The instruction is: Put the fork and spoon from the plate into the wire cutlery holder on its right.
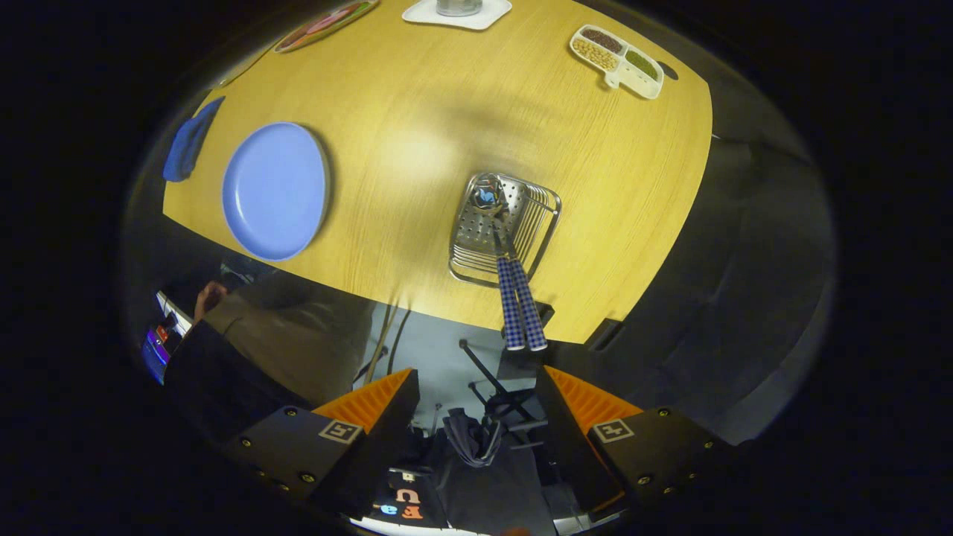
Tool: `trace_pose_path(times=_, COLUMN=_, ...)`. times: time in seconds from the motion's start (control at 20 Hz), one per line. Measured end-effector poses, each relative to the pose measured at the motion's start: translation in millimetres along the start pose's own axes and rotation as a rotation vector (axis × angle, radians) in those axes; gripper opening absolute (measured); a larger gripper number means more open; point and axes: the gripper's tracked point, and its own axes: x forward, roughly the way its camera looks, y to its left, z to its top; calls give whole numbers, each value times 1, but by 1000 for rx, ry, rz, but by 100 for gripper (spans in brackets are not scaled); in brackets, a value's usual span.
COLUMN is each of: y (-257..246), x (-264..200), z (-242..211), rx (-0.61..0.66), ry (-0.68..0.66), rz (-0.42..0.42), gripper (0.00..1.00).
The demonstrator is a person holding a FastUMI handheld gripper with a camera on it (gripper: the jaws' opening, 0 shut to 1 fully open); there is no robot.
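A: How far along can the task be judged to be?

B: Both pieces of cutlery are seen in the wire cutlery holder (pixel 505 229), which lies on the table (pixel 417 112) well ahead of the claw (pixel 476 402). Two checked handles, those of the fork (pixel 509 309) and the spoon (pixel 530 309), lie side by side and stick out over the holder's near rim, past the table edge, toward the claw. The spoon's bowl can be made out deep in the holder; the fork's head is hard to tell apart from the wires.

A: And the plate?

B: The blue plate (pixel 274 190) is seen ahead and to the left of the claw, well apart from the holder, and nothing is seen lying on it. So the state asked for by the task sentence is matched: fork and spoon in the holder, plate bare.

A: What is held by the claw?

B: Nothing. Its fingers are spread wide apart, with only the floor and a chair frame seen between them. The handle ends lie beyond the fingertips and are not touched.

A: Is anything left to be done?

B: As far as can be seen, nothing of the placing itself. The handles overhang the table edge, so it might be judged that the pieces could be pushed deeper, but a tip or slide is not shown
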Motion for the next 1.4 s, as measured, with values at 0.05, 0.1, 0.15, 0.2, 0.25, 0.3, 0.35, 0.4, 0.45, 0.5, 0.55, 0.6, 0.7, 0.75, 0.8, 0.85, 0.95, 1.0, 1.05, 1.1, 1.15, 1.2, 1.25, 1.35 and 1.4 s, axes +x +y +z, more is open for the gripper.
trace_pose_path(times=0.05, y=7, x=-2, z=-6, rx=16, ry=-43, rz=8, gripper=96)
trace_pose_path(times=0.1, y=11, x=0, z=-9, rx=24, ry=-89, rz=7, gripper=96)
trace_pose_path(times=0.15, y=14, x=3, z=-11, rx=36, ry=-134, rz=0, gripper=96)
trace_pose_path(times=0.2, y=17, x=6, z=-10, rx=61, ry=-178, rz=-5, gripper=96)
trace_pose_path(times=0.25, y=22, x=8, z=-9, rx=87, ry=-224, rz=3, gripper=96)
trace_pose_path(times=0.3, y=29, x=9, z=-7, rx=116, ry=-270, rz=17, gripper=96)
trace_pose_path(times=0.35, y=34, x=12, z=-6, rx=143, ry=-321, rz=22, gripper=96)
trace_pose_path(times=0.4, y=37, x=12, z=-1, rx=165, ry=-379, rz=13, gripper=96)
trace_pose_path(times=0.45, y=41, x=13, z=4, rx=189, ry=-440, rz=4, gripper=96)
trace_pose_path(times=0.5, y=49, x=13, z=10, rx=211, ry=-499, rz=12, gripper=96)
trace_pose_path(times=0.55, y=60, x=13, z=13, rx=230, ry=-546, rz=31, gripper=96)
trace_pose_path(times=0.6, y=71, x=11, z=17, rx=246, ry=-591, rz=55, gripper=96)
trace_pose_path(times=0.7, y=87, x=9, z=18, rx=268, ry=-635, rz=79, gripper=96)
trace_pose_path(times=0.75, y=95, x=8, z=20, rx=270, ry=-653, rz=86, gripper=96)
trace_pose_path(times=0.8, y=100, x=8, z=18, rx=272, ry=-662, rz=83, gripper=96)
trace_pose_path(times=0.85, y=103, x=9, z=20, rx=278, ry=-681, rz=80, gripper=96)
trace_pose_path(times=0.95, y=105, x=6, z=26, rx=325, ry=-739, rz=48, gripper=96)
trace_pose_path(times=1.0, y=107, x=2, z=29, rx=351, ry=-772, rz=37, gripper=96)
trace_pose_path(times=1.05, y=112, x=-3, z=34, rx=367, ry=-814, rz=37, gripper=96)
trace_pose_path(times=1.1, y=117, x=-11, z=37, rx=373, ry=-860, rz=27, gripper=96)
trace_pose_path(times=1.15, y=123, x=-23, z=40, rx=374, ry=-923, rz=18, gripper=96)
trace_pose_path(times=1.2, y=131, x=-38, z=47, rx=369, ry=-1005, rz=14, gripper=96)
trace_pose_path(times=1.25, y=138, x=-52, z=52, rx=355, ry=-1076, rz=3, gripper=96)
trace_pose_path(times=1.35, y=140, x=-71, z=53, rx=339, ry=-1171, rz=-46, gripper=96)
trace_pose_path(times=1.4, y=144, x=-75, z=50, rx=326, ry=-1200, rz=-48, gripper=94)
